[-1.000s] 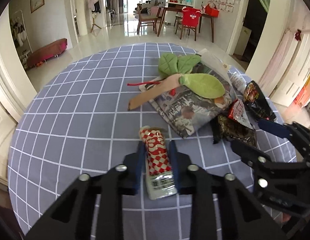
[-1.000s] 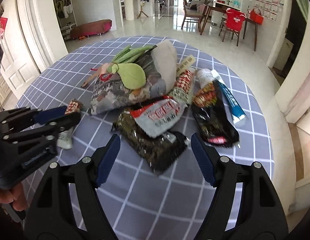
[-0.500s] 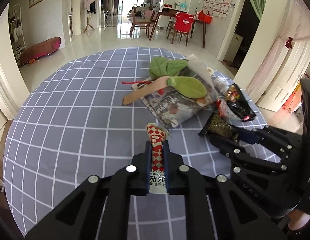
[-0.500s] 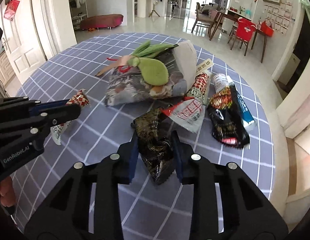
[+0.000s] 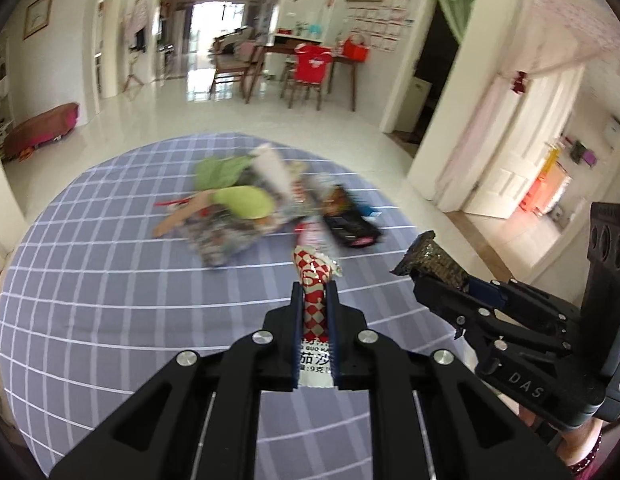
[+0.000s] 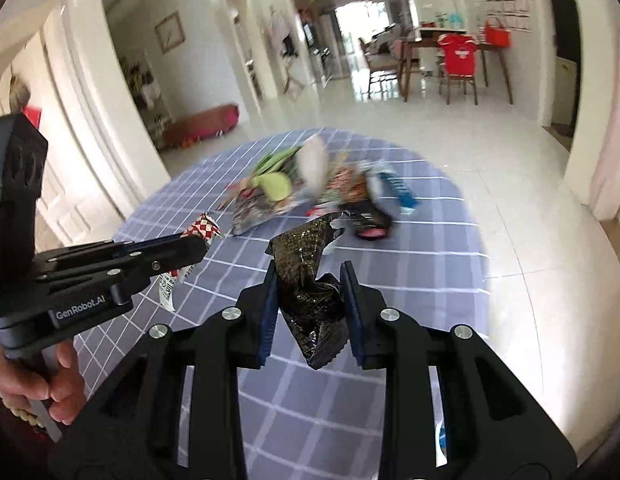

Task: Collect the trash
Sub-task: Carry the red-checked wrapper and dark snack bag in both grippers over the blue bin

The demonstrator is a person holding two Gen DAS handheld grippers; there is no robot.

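Left gripper [image 5: 314, 300]: we see its fingers [image 5: 296, 320] clamped tight on a red-and-white checkered sachet [image 5: 314, 280], which stands up between them, its white printed end reaching back toward the camera.
Checkered sachet: it is lifted clear of the tabletop [image 5: 110, 280]; from the right wrist view we see it [image 6: 202, 232] poking out past the tip of the left gripper [image 6: 182, 254], its white tail hanging below.
Right gripper [image 6: 311, 304]: its blue-padded fingers [image 6: 268, 312] grip a crumpled dark wrapper [image 6: 310, 280] with gold print; the wrapper bulges between them and its top juts up and forward.
Dark wrapper: held in the air above the tabletop [image 6: 389, 280]; in the left wrist view it [image 5: 427, 258] sticks out of the right gripper [image 5: 441, 284] on the right side.
Trash pile: we see the remaining pile [image 5: 270, 208] at the far middle of the tabletop, blurred; in it we make out a green plush leaf [image 5: 242, 200], a printed bag [image 5: 226, 236], a white piece [image 5: 274, 170] and a black packet [image 5: 349, 228].
Pile from the right: the same heap [image 6: 310, 188] lies well apart from both grippers, with a blue-and-white tube [image 6: 397, 192] at its right edge.
Tabletop: round, covered in a grey-blue cloth with a white grid.
Hand: the person's left hand [image 6: 50, 380] grasps the left gripper's handle at the lower left.
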